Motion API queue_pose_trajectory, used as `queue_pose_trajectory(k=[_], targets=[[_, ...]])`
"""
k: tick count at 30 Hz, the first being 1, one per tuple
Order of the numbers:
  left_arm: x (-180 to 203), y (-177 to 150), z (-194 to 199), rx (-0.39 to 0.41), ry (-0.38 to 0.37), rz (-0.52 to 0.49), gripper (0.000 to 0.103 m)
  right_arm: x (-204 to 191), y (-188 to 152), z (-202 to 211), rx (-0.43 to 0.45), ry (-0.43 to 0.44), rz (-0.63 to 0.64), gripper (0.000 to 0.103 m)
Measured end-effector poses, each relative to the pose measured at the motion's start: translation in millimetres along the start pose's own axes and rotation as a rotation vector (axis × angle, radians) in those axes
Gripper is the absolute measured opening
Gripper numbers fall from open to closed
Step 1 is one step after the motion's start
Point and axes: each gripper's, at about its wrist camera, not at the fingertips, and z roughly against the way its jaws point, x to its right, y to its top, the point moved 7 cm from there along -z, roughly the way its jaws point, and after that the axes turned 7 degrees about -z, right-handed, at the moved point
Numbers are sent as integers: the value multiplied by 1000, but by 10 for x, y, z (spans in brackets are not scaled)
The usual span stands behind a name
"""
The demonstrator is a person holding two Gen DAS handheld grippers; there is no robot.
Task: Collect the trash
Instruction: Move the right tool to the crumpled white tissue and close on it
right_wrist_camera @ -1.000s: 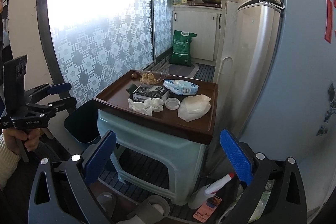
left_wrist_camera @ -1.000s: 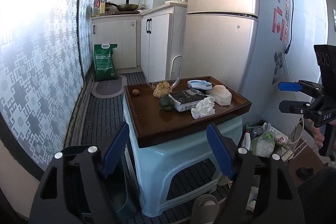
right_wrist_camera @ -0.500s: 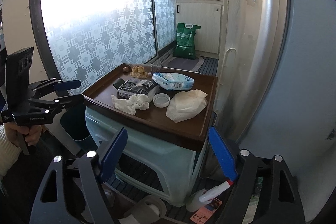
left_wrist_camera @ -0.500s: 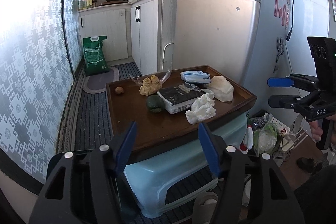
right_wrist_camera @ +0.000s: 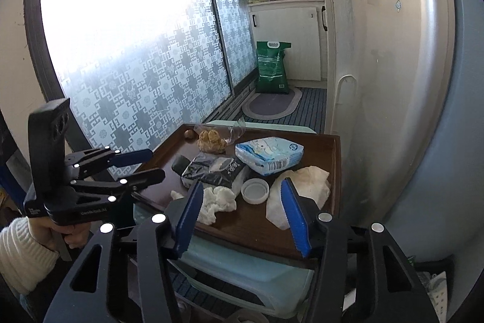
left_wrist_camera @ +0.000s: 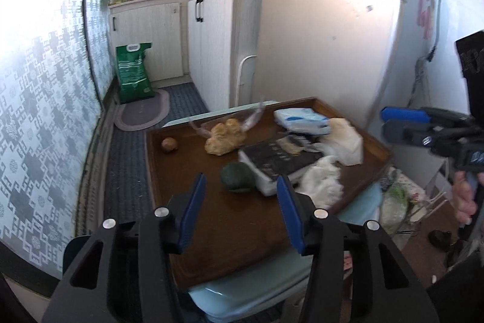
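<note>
A brown tray [left_wrist_camera: 242, 220] on a light blue stool [right_wrist_camera: 242, 271] holds trash: a crumpled white tissue [left_wrist_camera: 322, 182] [right_wrist_camera: 217, 200], a dark green lump [left_wrist_camera: 237, 177], a black packet [left_wrist_camera: 278, 161] [right_wrist_camera: 211, 168], a blue-white tissue pack [right_wrist_camera: 269, 155], a white lid [right_wrist_camera: 255, 190], a white wrapper [right_wrist_camera: 299, 189], a bagged pastry [left_wrist_camera: 225, 136] and a small brown nut [left_wrist_camera: 168, 144]. My left gripper [left_wrist_camera: 240, 196] is open over the tray's near edge, facing the green lump. My right gripper [right_wrist_camera: 240, 202] is open near the tissue and lid.
A silver fridge [left_wrist_camera: 326, 44] stands right behind the stool. White cabinets [left_wrist_camera: 211, 29], a green sack [left_wrist_camera: 133, 71] and a mat [left_wrist_camera: 142, 114] lie beyond. A patterned glass door [right_wrist_camera: 145, 56] runs along one side. A dark bin [left_wrist_camera: 72, 250] sits on the floor beside the stool.
Both grippers have moved closer to the tray and their jaws have narrowed somewhat. The trash on the tray has not moved.
</note>
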Motion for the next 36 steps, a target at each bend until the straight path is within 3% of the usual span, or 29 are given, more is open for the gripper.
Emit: queue_pose_trajectory(k=[5, 14, 16, 21, 23, 29, 36], targets=[[-48, -48, -106, -21, 4, 9, 50, 33, 2, -103, 35, 18, -77, 50], [-79, -97, -261, -43, 14, 26, 51, 72, -179, -243, -50, 36, -64, 47], [-101, -83, -274, -38, 10, 44, 51, 42, -196, -249, -62, 48, -59, 41], [-82, -30, -314, -32, 1, 52, 35, -156, -243, -331, -120, 62, -23, 39], [-94, -18, -325, -28, -13, 67, 33, -219, -247, -372, -131, 41, -9, 39], [-175, 28, -225, 26, -39, 114, 31, -232, -286, -467, -163, -32, 12, 39], [-233, 118, 74, 126, -9, 106, 31, -223, -304, -564, -169, -71, 11, 39]])
